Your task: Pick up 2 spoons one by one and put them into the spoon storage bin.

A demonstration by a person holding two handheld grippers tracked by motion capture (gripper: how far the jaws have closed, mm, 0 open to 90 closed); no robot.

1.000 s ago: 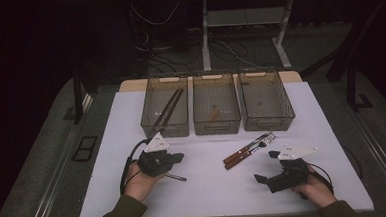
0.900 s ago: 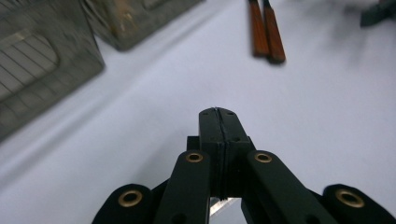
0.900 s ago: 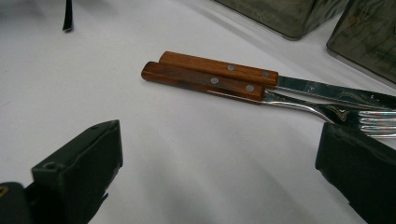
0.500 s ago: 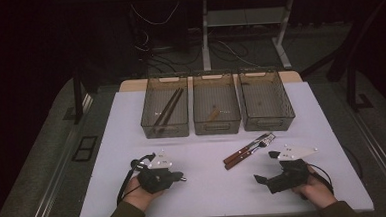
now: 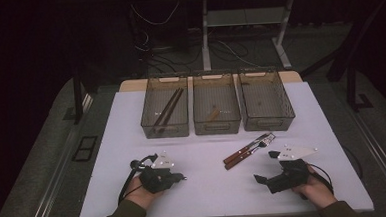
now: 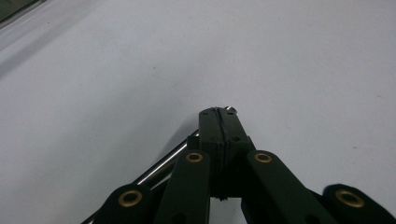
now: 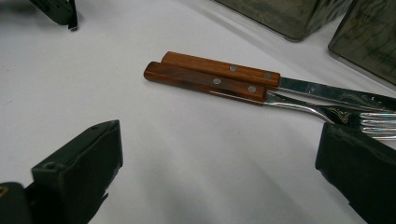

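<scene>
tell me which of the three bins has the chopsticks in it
The left bin: a pair of dark chopsticks lies slanted inside it.

High view overhead, gripper views close, table [image 5: 210,187] shared

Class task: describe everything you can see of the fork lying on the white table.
The fork has a dark reddish-brown wooden handle with two metal rivets and a shiny steel neck and tines. It lies flat on the white table, side by side with and touching the knife, tines toward the bins, in front of the open right gripper, untouched.
</scene>
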